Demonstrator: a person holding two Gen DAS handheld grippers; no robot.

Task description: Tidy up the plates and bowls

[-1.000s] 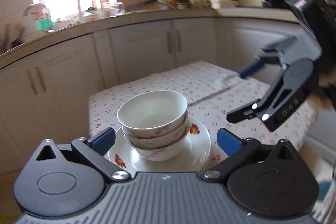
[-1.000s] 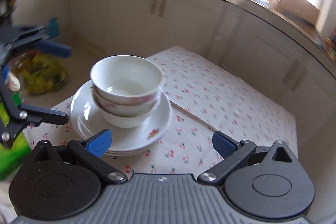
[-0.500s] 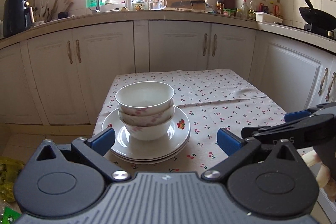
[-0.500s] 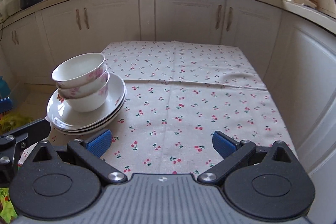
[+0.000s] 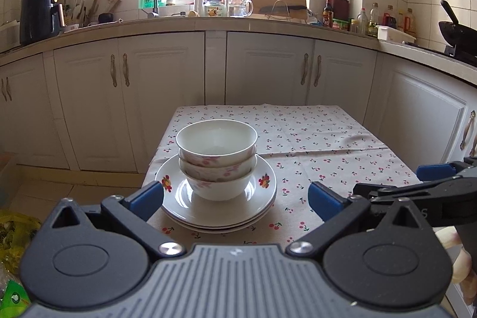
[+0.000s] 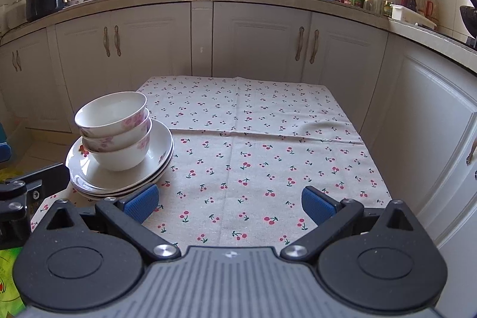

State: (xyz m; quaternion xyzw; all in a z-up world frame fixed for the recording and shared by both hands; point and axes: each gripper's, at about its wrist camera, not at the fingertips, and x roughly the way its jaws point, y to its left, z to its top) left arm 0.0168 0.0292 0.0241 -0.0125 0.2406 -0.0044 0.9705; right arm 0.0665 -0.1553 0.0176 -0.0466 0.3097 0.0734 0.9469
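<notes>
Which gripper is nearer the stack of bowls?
The left. The left gripper faces the bowls head on, just short of their plates. The right gripper sits off to their right, over bare tablecloth.

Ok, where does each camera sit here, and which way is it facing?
Left wrist: on the left gripper, facing the stacked bowls and plates; right gripper and fingers show at right.
Right wrist: on the right gripper, facing bare cherry tablecloth; left gripper at left edge.
Both share the bowls, table and counter.
</notes>
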